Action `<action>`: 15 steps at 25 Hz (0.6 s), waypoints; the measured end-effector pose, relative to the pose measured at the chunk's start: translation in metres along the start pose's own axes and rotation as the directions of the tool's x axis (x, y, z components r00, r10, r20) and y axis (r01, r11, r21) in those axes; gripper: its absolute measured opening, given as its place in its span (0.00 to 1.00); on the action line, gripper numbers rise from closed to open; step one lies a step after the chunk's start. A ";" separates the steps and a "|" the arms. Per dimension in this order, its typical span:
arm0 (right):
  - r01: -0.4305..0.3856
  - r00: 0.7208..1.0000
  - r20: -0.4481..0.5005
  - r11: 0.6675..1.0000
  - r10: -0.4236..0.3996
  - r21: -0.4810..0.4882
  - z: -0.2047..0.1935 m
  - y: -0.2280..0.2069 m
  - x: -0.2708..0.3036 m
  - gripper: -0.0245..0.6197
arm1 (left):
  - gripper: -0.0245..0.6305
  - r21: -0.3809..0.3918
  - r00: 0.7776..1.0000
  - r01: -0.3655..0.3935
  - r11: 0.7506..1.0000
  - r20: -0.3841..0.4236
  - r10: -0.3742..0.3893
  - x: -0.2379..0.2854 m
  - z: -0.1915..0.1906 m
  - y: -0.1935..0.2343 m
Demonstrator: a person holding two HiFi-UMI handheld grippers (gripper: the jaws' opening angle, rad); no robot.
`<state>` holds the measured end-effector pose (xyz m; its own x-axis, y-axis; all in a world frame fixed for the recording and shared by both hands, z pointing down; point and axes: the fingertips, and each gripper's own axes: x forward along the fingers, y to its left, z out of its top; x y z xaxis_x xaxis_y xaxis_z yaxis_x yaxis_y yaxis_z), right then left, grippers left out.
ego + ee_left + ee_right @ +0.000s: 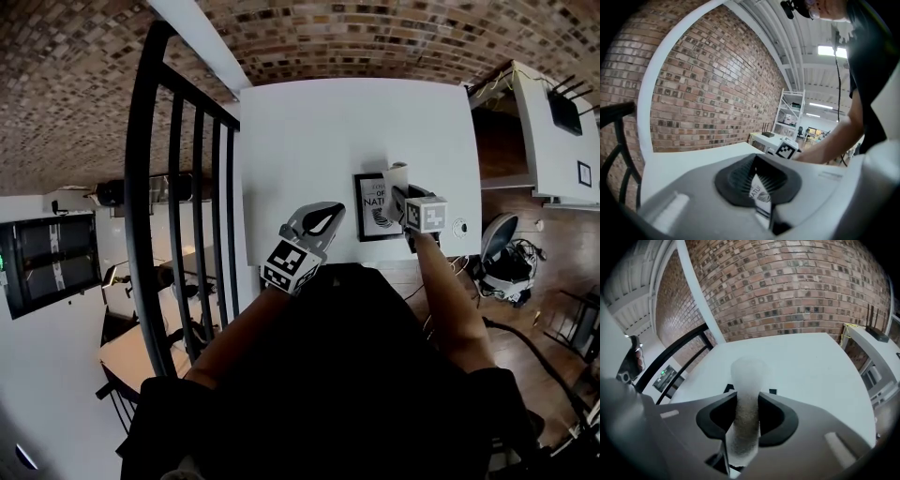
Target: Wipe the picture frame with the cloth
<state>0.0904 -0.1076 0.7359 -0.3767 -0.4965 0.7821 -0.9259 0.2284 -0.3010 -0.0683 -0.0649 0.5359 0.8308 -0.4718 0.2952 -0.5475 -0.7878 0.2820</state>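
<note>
A black picture frame (373, 212) with a white print lies flat on the white table (309, 131), near its front edge. My right gripper (401, 197) hovers over the frame's right side, shut on a pale cloth (397, 174). The right gripper view shows the cloth (749, 376) standing up out of the right gripper (746, 398), with dark corners of the frame (727, 389) just beyond. My left gripper (334, 211) sits left of the frame, apart from it, jaws shut and empty. Through the left gripper (758, 160), a strip of the frame's print (758, 193) shows.
A black metal railing (178, 187) runs along the table's left side. A brick wall (328, 37) backs the table. To the right stand a white desk (548, 141) with a router (565, 111) and a chair (502, 251) on the wooden floor.
</note>
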 end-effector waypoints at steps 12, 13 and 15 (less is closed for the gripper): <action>-0.188 0.974 -0.146 0.979 0.175 -0.078 -0.058 0.098 0.023 0.22 | 0.04 0.000 1.000 0.002 1.000 -0.013 -0.002 -0.008 -0.012 -0.007; -0.183 0.973 -0.158 0.980 0.169 -0.082 -0.062 0.097 0.023 0.22 | 0.04 -0.002 1.000 0.002 1.000 -0.020 -0.002 -0.009 -0.015 -0.009; -0.155 0.977 -0.161 0.984 0.139 -0.093 -0.063 0.091 0.020 0.22 | 0.04 -0.007 1.000 0.004 1.000 -0.024 -0.005 -0.012 -0.017 -0.012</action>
<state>0.0010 -0.0437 0.7588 -0.4922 -0.3183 0.8102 -0.8494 0.3794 -0.3670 -0.0730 -0.0431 0.5444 0.8306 -0.4584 0.3161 -0.5446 -0.7871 0.2897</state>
